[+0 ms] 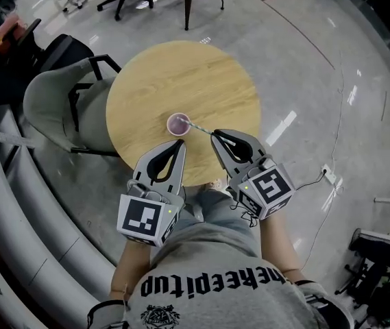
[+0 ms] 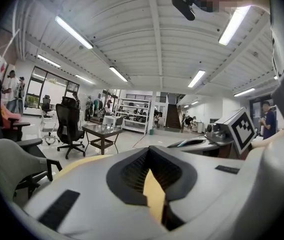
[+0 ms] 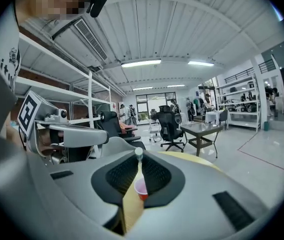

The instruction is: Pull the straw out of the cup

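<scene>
Round table (image 1: 147, 74) carries cup (image 1: 178, 124) and straw (image 1: 198, 127) well inside its edges.

A round tabletop (image 1: 181, 74) of pale, straight-grained wood carries a single small cup (image 1: 178, 124), pinkish with its open mouth facing up. The cup stands upright close to the middle of the tabletop, a little nearer the edge on the person's side than the far edge, and well apart from the rim to left and right.
</scene>
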{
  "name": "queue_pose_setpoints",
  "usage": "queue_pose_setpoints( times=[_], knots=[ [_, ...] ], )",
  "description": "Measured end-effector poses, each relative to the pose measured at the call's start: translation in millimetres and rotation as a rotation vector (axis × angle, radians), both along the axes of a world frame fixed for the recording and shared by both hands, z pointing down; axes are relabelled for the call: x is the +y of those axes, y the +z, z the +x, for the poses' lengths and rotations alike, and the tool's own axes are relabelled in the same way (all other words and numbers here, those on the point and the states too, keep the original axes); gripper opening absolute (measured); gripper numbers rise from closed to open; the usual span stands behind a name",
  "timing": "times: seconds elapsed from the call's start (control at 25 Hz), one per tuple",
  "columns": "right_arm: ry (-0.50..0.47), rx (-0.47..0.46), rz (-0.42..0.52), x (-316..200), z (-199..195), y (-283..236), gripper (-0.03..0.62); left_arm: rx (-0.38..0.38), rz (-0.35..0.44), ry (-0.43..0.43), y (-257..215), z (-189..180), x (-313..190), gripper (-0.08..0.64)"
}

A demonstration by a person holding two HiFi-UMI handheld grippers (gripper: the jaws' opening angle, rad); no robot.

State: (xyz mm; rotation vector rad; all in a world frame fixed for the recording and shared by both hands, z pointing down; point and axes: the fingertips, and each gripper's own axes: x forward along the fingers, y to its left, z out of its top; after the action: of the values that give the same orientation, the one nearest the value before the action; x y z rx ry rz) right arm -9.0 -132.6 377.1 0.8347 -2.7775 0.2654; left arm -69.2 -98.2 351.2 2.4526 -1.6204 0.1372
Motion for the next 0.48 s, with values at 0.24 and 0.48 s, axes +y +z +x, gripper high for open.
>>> queue_pose_setpoints(
  times=[0.24, 0.48],
  knots=[
    [0.048, -0.026, 0.025, 5, 10, -15, 0.034, -0.002, 0.010, 0.060, -3, 12, 0, 0.021],
    [0.101, -0.043, 0.061, 11, 22, -28, 0.034, -0.003, 0.028, 0.121, -5, 24, 1, 0.021]
  ],
)
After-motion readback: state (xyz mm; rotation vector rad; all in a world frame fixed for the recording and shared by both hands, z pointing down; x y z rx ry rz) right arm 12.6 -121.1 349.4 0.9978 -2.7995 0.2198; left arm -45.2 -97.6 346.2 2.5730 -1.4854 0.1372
